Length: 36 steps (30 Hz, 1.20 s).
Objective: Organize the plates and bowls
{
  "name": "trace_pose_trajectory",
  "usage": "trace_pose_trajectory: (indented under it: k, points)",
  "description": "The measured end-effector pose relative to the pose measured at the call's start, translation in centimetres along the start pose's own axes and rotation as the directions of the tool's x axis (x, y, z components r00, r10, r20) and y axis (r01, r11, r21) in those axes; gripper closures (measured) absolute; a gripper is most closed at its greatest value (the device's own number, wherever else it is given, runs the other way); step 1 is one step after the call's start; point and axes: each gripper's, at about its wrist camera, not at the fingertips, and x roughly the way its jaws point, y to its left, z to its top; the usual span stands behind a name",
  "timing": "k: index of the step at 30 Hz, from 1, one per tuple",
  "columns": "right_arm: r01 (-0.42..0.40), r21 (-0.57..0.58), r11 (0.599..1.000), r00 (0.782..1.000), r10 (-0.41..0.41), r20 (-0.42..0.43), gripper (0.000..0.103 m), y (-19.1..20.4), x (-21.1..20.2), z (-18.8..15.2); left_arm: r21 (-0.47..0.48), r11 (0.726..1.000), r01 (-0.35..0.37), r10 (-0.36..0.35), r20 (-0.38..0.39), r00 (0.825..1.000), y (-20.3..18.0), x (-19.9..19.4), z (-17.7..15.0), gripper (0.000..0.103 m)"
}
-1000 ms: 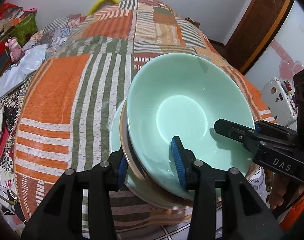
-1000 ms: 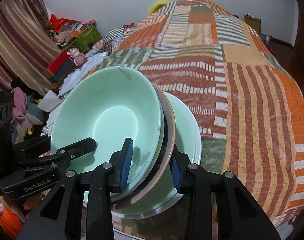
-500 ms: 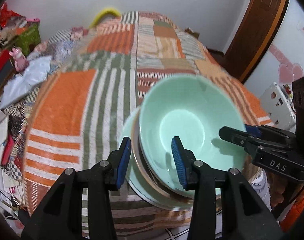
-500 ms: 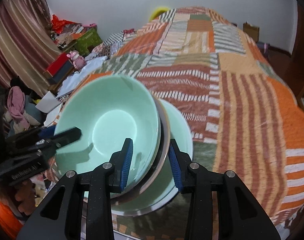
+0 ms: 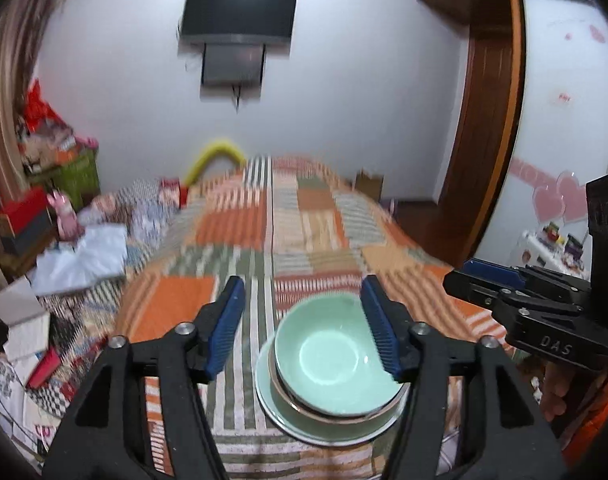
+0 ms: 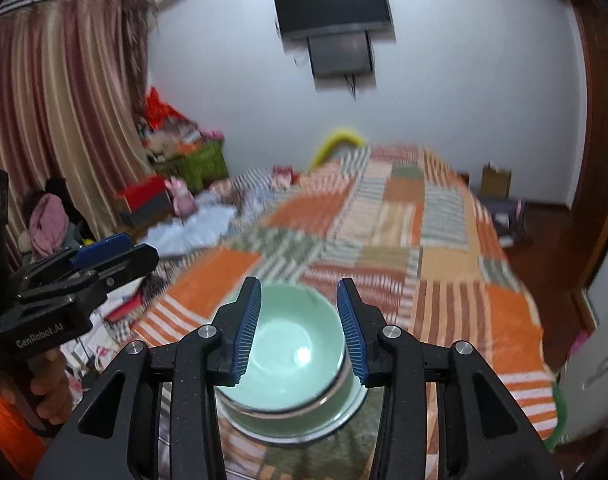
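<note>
Grippers (image 5: 302,330) (image 6: 300,330) above bowl (image 5: 327,364), jaws apart

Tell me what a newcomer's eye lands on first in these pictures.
The mint-green ceramic bowl draws the eye first, nested on a brown-rimmed dish atop a pale green plate at the near edge of the orange striped patchwork bedspread. Framing it are the open left gripper and open right gripper, holding nothing. A black wall-mounted television hangs on the far wall.

Both wrist cameras are looking forward and down over the patchwork-quilted bed (image 5: 304,240) (image 6: 403,240), sharing the stacked pale-green ceramic bowl (image 5: 327,356) (image 6: 288,364) nearby.
</note>
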Motion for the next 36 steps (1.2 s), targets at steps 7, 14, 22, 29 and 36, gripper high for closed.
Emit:
trace_pose_trajectory:
  k: [7,14,22,29,36]
  points:
    - [0.016,-0.030,0.999,0.987,-0.011,0.161,0.046,1.9,-4.1,0.8,0.014,1.000,-0.018,0.016,0.153,0.988,-0.8,-4.8,0.6,0.014]
    - [0.066,-0.046,0.997,0.967,-0.053,0.250,0.019,2.9,-5.7,0.7,0.011,0.999,-0.047,0.043,0.227,0.973,-0.8,-6.8,0.4,0.003]
    - [0.100,-0.031,0.995,0.955,-0.087,0.284,0.000,3.2,-6.2,0.2,0.008,0.998,-0.057,0.054,0.248,0.967,-1.1,-7.5,0.0,0.001]
    - [0.119,-0.029,0.992,0.955,-0.107,0.276,0.000,3.5,-6.4,-0.4,0.013,0.998,-0.055,0.050,0.250,0.967,-1.3,-7.7,-0.2,0.001]
    - [0.123,-0.016,0.992,0.954,-0.114,0.278,0.000,3.3,-6.8,-0.8,0.015,0.998,-0.053,0.048,0.249,0.967,-1.3,-7.9,-0.3,0.001]
